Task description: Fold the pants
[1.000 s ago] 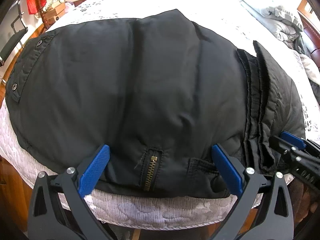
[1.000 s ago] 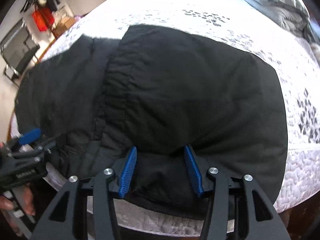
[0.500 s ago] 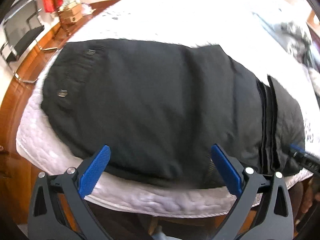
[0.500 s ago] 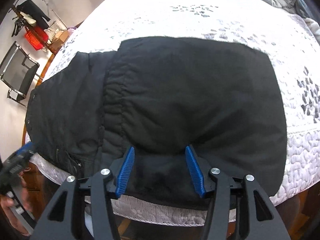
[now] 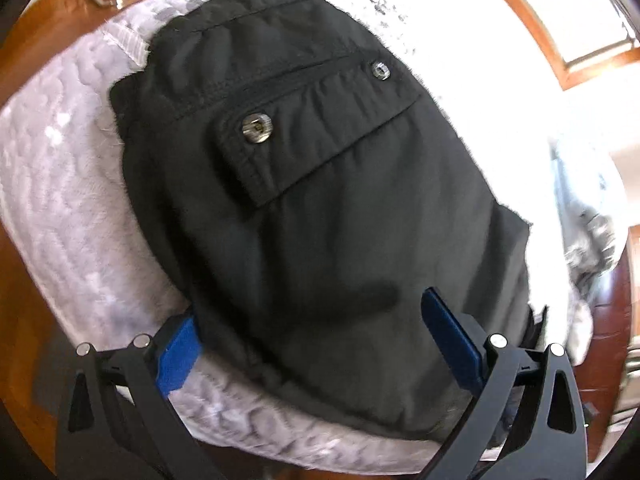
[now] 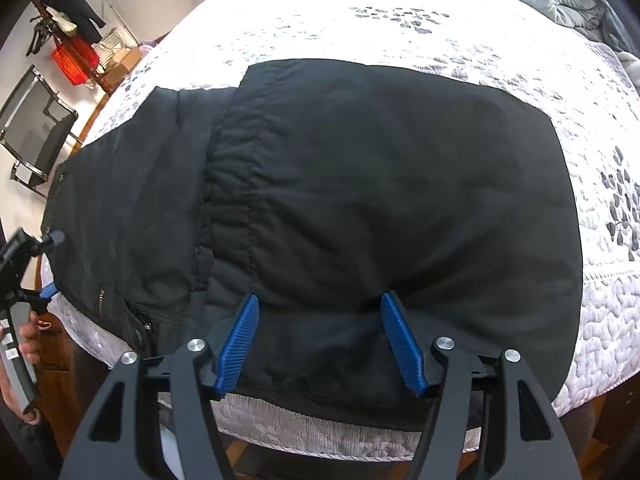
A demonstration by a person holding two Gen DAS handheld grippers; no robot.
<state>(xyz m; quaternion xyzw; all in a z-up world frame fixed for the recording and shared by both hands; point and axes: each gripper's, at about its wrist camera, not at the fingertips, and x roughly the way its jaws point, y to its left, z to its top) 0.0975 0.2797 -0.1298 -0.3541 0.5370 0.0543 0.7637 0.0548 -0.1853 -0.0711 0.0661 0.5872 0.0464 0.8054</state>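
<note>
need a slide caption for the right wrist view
Right gripper open over folded black pants at the edge of the quilted bed.

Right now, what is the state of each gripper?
Left gripper: open, holding nothing, over the black pants.
Right gripper: open, jaws just widened, fabric between them unpressed.

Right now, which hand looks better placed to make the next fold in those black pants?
Probably the left gripper: its open fingers straddle the unfolded pocket end of the pants. The right gripper, just opening, sits over the part already folded.

Pants [image 6: 360,200] on bed [image 6: 400,32], folded, near edge.
</note>
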